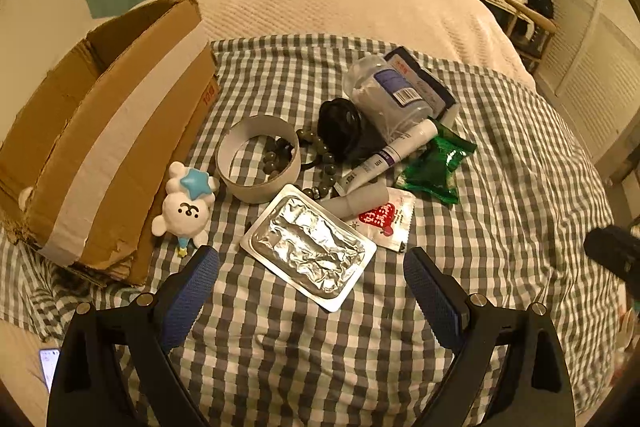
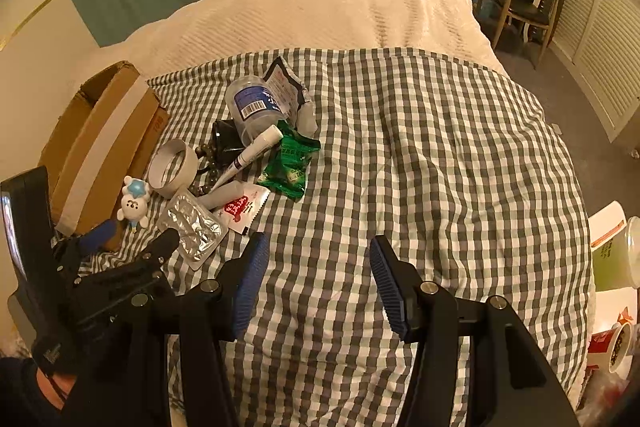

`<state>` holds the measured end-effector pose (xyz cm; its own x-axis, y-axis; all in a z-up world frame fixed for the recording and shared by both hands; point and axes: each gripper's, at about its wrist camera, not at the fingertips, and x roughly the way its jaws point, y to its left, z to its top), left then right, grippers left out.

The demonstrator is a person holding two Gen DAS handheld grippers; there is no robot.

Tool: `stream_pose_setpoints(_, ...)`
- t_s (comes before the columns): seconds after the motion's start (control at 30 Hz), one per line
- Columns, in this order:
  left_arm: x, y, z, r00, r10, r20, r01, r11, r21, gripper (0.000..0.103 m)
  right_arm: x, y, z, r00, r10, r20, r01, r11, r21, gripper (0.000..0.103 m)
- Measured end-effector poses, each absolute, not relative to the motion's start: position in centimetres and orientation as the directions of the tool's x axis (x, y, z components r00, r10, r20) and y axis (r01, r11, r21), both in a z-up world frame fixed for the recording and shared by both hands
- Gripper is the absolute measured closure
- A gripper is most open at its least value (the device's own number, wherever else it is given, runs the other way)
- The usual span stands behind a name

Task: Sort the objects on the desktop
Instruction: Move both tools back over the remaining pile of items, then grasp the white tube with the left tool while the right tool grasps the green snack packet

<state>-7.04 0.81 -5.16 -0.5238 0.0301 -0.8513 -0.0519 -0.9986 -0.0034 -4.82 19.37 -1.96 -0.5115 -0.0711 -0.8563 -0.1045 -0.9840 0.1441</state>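
Both our tongs hang open and empty over the bed — the left tongs are nearer the foil blister pack, lying just ahead, long axis slanting right; right tongs are well apart.

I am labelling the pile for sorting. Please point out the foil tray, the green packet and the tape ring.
foil tray (image 1: 308, 247): left wrist view, on the crinkled foil top.
green packet (image 1: 436, 167): left wrist view, on the middle of the wrapper.
tape ring (image 1: 244, 191): left wrist view, on the near outer wall.
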Motion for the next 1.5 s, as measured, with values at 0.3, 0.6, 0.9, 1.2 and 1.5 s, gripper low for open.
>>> stream_pose_setpoints(0.3,-7.7,3.1,-7.0,-0.542,0.065,-0.838,-0.083,-0.996,-0.024,0.007,-4.4,20.4,-3.3,-0.502,-0.090,-0.860,-0.098,-0.982,0.160,0.051)
stream_pose_setpoints(0.6,-9.5,3.4,-9.7,-0.538,0.063,-0.841,-0.099,-0.995,-0.011,0.007,-6.4,21.0,-5.7,-0.493,-0.102,-0.864,-0.088,-0.982,0.166,0.051)
stream_pose_setpoints(0.9,-10.8,3.5,-10.7,-0.551,0.070,-0.832,-0.128,-0.992,0.001,0.007,-9.4,20.2,-8.7,-0.454,-0.134,-0.881,-0.072,-0.980,0.186,0.051)
stream_pose_setpoints(1.2,-13.4,3.3,-10.9,-0.536,0.120,-0.836,-0.088,-0.992,-0.086,0.007,-11.1,20.4,-8.7,-0.460,-0.111,-0.881,-0.100,-0.979,0.176,0.051)
stream_pose_setpoints(1.5,-14.5,2.8,-12.2,-0.461,0.193,-0.866,-0.131,-0.980,-0.148,0.064,-9.8,21.8,-7.9,-0.458,-0.050,-0.888,-0.149,-0.980,0.132,0.051)
